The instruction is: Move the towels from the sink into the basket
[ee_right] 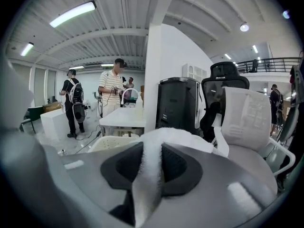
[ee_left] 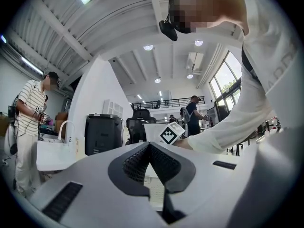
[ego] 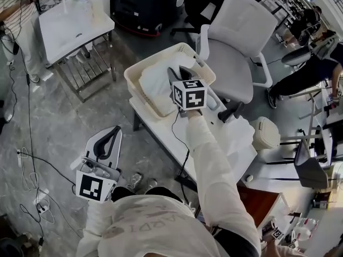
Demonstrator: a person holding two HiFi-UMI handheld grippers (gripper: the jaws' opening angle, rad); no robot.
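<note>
Head view: right gripper (ego: 179,75) reaches over the cream basket (ego: 150,58), which stands on the white table (ego: 161,127). White towel (ego: 155,84) lies inside the basket under the jaws. The sink (ego: 64,31) stands well apart at upper left, with no cloth visible in it. Left gripper (ego: 110,135) hangs low beside the person, away from the table. A white chair (ego: 236,42) stands just beyond the basket. Left gripper view: left gripper (ee_left: 149,146) has its pads pressed together at the tips with nothing between them. The other gripper's marker cube (ee_left: 171,133) shows ahead. Right gripper view: right gripper (ee_right: 152,148) is pinching a fold of the towel (ee_right: 151,170), the rest bulging ahead of the jaws. The basket rim (ee_right: 111,144) shows below and to the left.

Risk, as judged: if the grip is let go with the cloth lying across the rim, it may slide out onto the table. The terry pile may also cling to the ribbed pads and be dragged back out as the gripper lifts away.

Count: grippers, two; basket, one; sink, one; towel in the grip, one. Whether the white cloth in the basket is that one piece or several cannot be told.
</note>
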